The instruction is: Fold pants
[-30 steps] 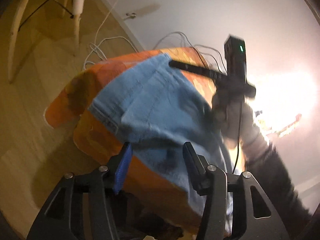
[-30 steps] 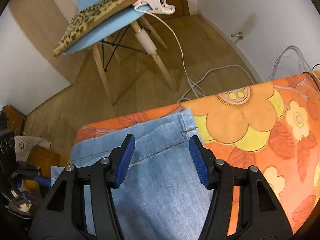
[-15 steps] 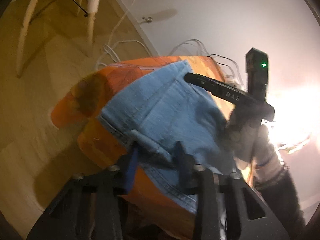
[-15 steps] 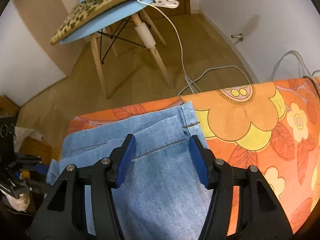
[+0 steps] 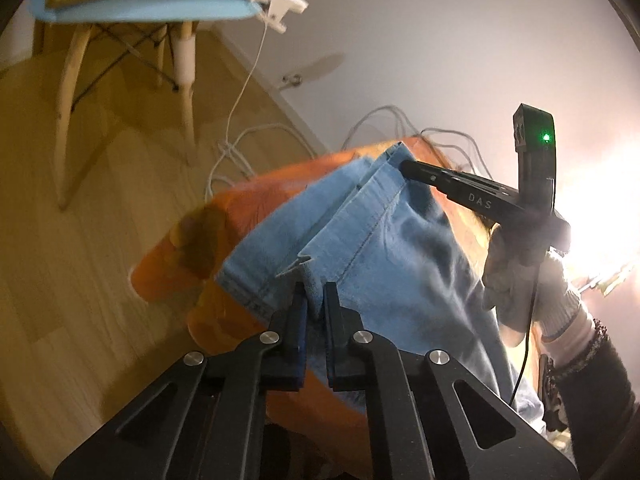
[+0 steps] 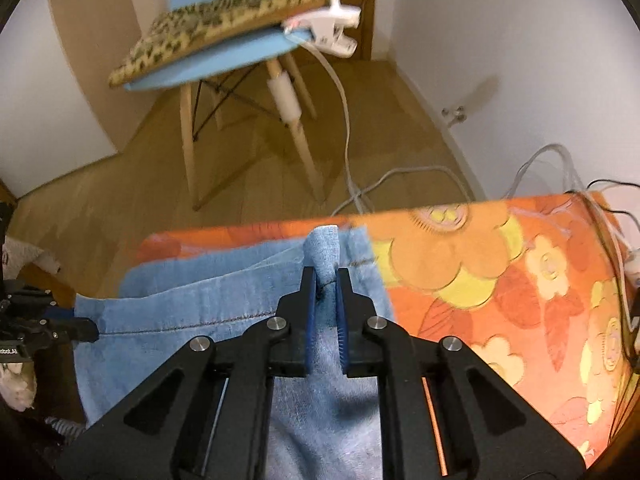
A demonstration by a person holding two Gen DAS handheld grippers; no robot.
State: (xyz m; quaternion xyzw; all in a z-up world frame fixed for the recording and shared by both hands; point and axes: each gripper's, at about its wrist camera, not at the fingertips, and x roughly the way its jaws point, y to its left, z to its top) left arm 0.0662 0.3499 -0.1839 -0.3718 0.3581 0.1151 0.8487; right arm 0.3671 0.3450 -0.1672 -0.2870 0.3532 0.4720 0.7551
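Denim pants (image 6: 224, 304) pinched | left gripper (image 5: 315, 300) clamped | right gripper (image 6: 327, 288) clamped

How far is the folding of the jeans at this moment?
Done: the blue jeans lie on the orange flowered cloth, with their far hems near its edge. In hand: the left tool and the right tool have just been closing, and each now pinches a ridge of denim near a hem. Left: no fold shows yet; the pinched end must be carried over the rest and smoothed.
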